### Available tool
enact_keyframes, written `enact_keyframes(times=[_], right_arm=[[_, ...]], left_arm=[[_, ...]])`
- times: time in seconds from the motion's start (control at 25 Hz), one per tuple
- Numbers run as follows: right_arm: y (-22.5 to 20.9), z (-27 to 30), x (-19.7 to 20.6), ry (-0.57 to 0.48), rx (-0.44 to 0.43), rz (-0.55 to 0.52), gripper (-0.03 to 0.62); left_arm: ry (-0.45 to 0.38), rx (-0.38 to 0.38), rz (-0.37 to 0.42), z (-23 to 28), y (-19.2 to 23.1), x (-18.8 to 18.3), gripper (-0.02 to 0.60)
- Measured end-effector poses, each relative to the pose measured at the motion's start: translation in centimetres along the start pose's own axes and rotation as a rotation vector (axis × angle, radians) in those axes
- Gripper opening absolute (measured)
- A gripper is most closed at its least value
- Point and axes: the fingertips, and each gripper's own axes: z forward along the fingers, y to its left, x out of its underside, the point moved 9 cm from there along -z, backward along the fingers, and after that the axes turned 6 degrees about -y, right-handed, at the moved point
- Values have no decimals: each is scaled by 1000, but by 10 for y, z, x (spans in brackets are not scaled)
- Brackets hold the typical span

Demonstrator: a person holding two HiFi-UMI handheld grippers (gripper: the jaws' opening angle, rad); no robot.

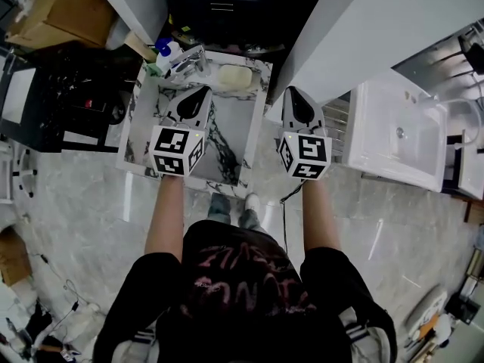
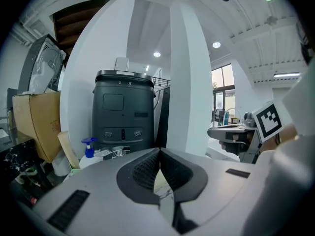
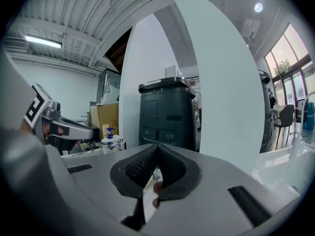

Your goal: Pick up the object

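Head view takes in a white-and-black veined marble washbasin [image 1: 231, 131] set between a tall dark grey cabinet-like machine [image 2: 123, 112] and a broad white pillar [image 1: 363, 29], with the person standing before it and holding both tools out over the near edge.

The left gripper [image 1: 201, 91] hangs over the basin's left half. Its ribbed black pads are pressed together at the tip with nothing between them. The right gripper [image 1: 293, 89] is just off the basin's right rim, also closed and empty in its own view [image 3: 158, 145].

The likely target is the pale cream oblong block [image 1: 234, 76]. It lies flat on the back ledge of the basin, just right of the chrome tap [image 1: 190, 60] and well apart from both sets of jaws. A white pump bottle with a blue head [image 1: 168, 51] stands at the back left corner.

The step in hand looks like the approach, with no grasp begun. To do it well, one gripper should spread its jaws before reaching in. It should come at the block low and nearly level, straddle the short sides, and stay clear of the tap and bottle. If the block is soap it may be slick, so closing slowly and squarely would suit it.
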Motion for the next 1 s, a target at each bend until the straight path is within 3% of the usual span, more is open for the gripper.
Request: enact_keyframes(times=[0.64, 0.88, 0.96, 1.0], right_arm=[[-21, 11, 37, 55, 37, 40, 15], [-31, 10, 41, 56, 53, 45, 15], [-34, 12, 44, 62, 57, 48, 15], [-35, 13, 47, 68, 57, 49, 15]], left_arm=[[105, 84, -19, 46, -6, 44, 15], [212, 175, 75, 72, -13, 55, 25], [236, 198, 128, 82, -15, 58, 117], [240, 206, 145, 87, -15, 59, 121]])
